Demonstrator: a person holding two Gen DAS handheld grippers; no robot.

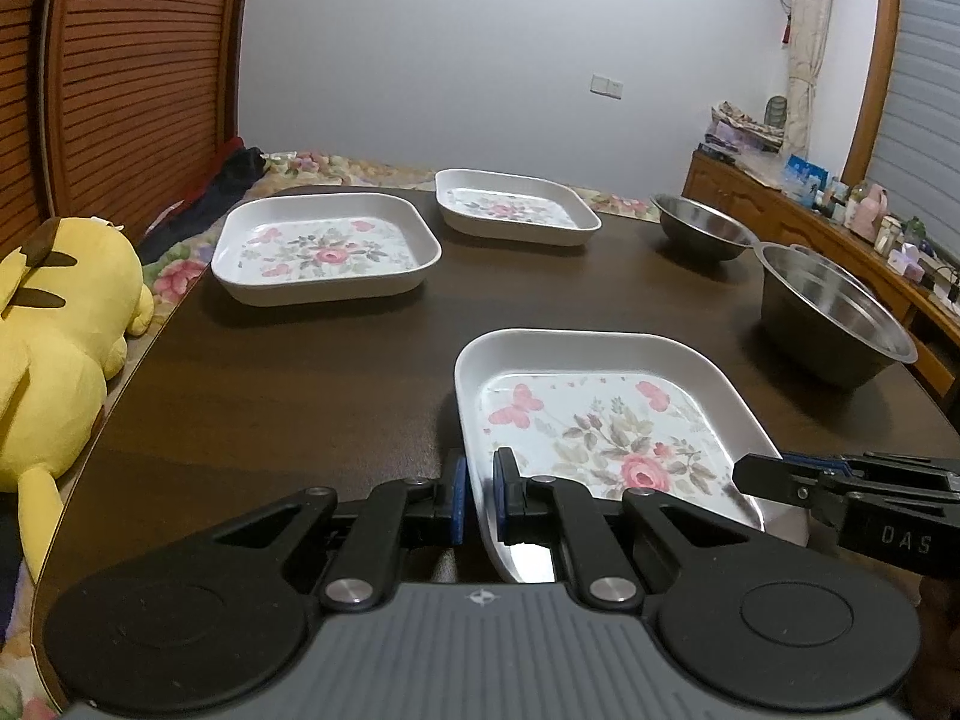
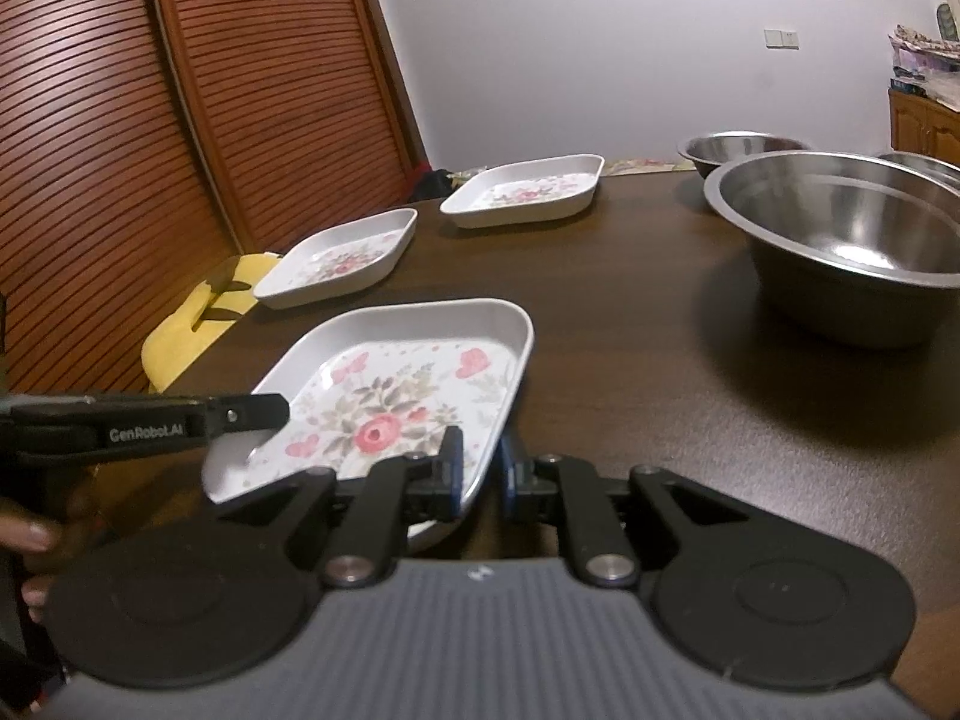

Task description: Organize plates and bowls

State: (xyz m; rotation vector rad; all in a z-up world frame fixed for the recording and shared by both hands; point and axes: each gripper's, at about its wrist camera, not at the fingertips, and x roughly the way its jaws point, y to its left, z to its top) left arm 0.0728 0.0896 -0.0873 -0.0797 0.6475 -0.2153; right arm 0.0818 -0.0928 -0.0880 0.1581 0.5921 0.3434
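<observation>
Both grippers are clamped on one floral square plate (image 1: 606, 420), each on an opposite side wall. Left gripper (image 1: 480, 498): blue pads either side of the plate's left wall, one inside, one outside, pressed onto it. Right gripper (image 2: 480, 468): same pinch on the right wall.

Two-sided hold makes sense: the wall is thin and slanted, so a single pinch would probably let the plate swing.

Plate sits at the table's (image 1: 270, 396) near edge, around the middle (can't tell whether it's lifted clear or resting).

Outward: two matching floral plates apart from each other, one at the far left edge (image 1: 327, 249), one at the far edge near the middle (image 1: 516, 207). Likely stack target is one of those.

Steel bowls keep to the right side: large bowl (image 2: 840, 240) by the right edge, smaller bowl (image 2: 741, 150) near the far right corner, a third rim (image 2: 924, 165) just visible behind the large one.

Yellow plush toy (image 1: 60, 330) lies off the left edge, not on the table.
</observation>
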